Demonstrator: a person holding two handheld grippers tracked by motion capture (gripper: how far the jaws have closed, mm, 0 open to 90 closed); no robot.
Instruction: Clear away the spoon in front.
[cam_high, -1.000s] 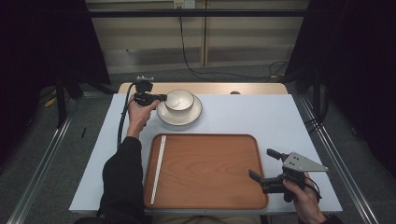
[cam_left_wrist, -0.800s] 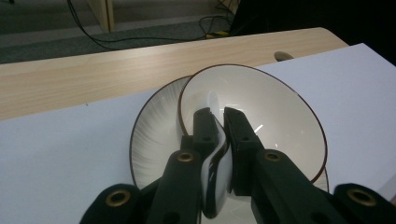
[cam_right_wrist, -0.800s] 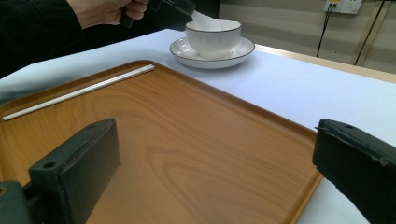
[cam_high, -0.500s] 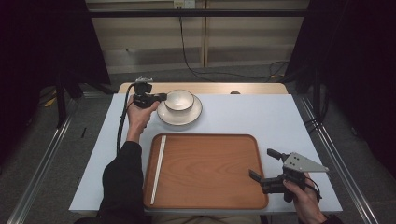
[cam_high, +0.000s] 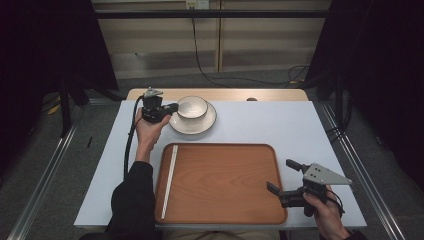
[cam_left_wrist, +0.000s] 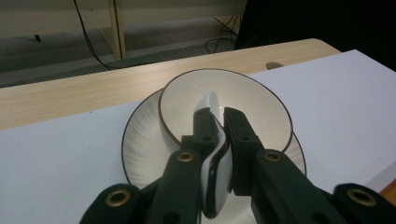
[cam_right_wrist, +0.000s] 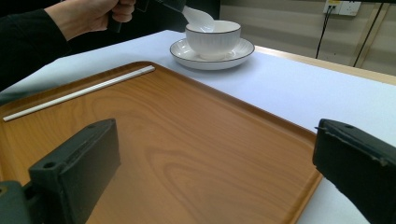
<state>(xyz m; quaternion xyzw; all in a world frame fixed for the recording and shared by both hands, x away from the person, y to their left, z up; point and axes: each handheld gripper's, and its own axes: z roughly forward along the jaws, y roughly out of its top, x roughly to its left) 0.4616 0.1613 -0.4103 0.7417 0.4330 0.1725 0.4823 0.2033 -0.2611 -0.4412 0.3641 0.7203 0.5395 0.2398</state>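
Counter (cam_high: 280, 125): white sheet over a pale wood top, whose far edge shows bare beyond the sheet; a small dark notch sits in that wood edge

Left gripper (cam_high: 172, 107): fingers (cam_left_wrist: 205, 128) closed narrow on the handle of a white spoon (cam_left_wrist: 210, 105), gripped on edge; the spoon's bowl end reaches forward past the fingertips, over the inside of the bowl (cam_left_wrist: 252, 100). In the right gripper view the spoon (cam_right_wrist: 198, 17) slants down to the bowl's rim from the hand above it

Bowl: white, ribbed outside, dark line round the rim, directly ahead of the left fingers; it stands on a white plate (cam_high: 177, 125) with the same dark rim line

Right gripper (cam_high: 282, 177): fingers wide apart, nothing between them, at the tray's near right corner; one finger over the wood, the other outside its edge

Tray (cam_high: 220, 185): wooden, rounded corners, raised rim, lying between the two grippers, near the person. The bowl and plate stand just beyond its far edge, well apart from the right fingers

White stick (cam_high: 169, 180): long, thin, lying along the tray's left side, on the far side of the tray from the right fingers

Room: dark curtains to both sides, grey floor, a pale panelled wall at the back with a wall socket (cam_high: 195, 4) and a black cable (cam_high: 200, 55) hanging from it to the floor. Metal rails run along the floor either side of the counter
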